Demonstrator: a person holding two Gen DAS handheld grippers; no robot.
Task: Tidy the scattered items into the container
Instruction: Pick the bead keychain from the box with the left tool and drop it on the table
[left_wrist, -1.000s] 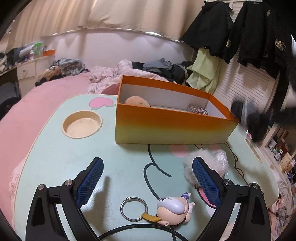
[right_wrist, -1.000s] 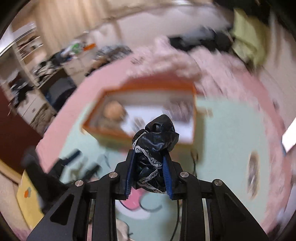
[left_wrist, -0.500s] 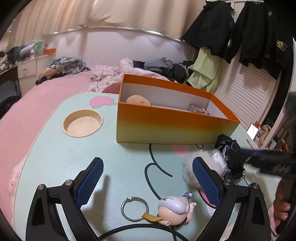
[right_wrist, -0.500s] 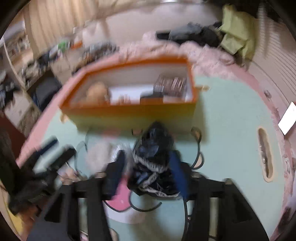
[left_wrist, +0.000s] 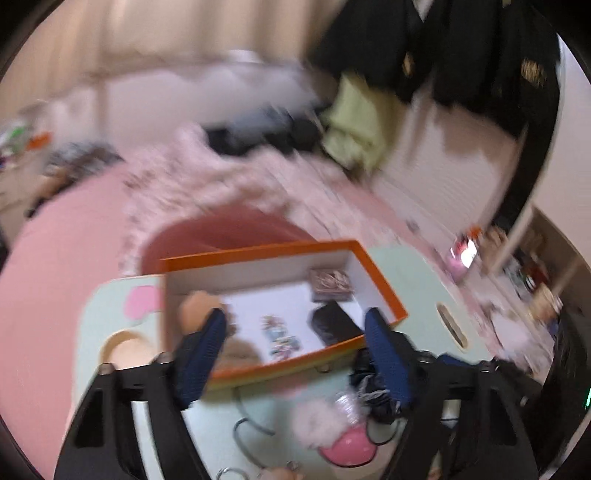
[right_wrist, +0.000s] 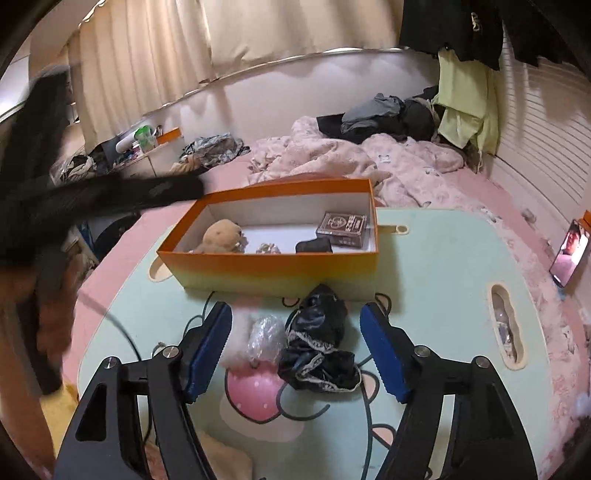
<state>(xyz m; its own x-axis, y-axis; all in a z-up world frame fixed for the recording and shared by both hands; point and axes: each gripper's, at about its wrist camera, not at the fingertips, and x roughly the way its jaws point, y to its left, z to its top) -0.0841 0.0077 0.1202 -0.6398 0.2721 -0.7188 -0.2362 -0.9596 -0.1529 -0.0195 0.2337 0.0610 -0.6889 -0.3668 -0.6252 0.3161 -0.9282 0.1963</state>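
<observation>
Right-wrist view: your right gripper (right_wrist: 295, 347) stands with fingers wide, holding nothing; the black lace cloth (right_wrist: 317, 347) lies crumpled on the surface (right_wrist: 436, 295) between them, touching neither pad. Just left of it sit a clear crinkled wrap (right_wrist: 266, 336) and a white fluffy piece (right_wrist: 236, 332), both near the left finger (right_wrist: 207, 350). The box (right_wrist: 273, 264) stands just beyond, already holding a plush (right_wrist: 221, 236), a card pack (right_wrist: 343, 229) and a small dark item (right_wrist: 314, 245).

Left-wrist view (heavily blurred): your left gripper (left_wrist: 295, 354) hangs above the near wall of the box (left_wrist: 288, 363) with its fingers closing; nothing shows between them.

To do this step well, come down over the cloth so both pads bracket its bulk, not a loose lace edge (a hem alone will likely slip or trail). Keep the left finger clear of the wrap and fluff, or you may drag them along. Close fully before lifting, raise the bundle above the box wall, then release over the free white floor between the plush and the dark item. Keep the left gripper out of that path.
</observation>
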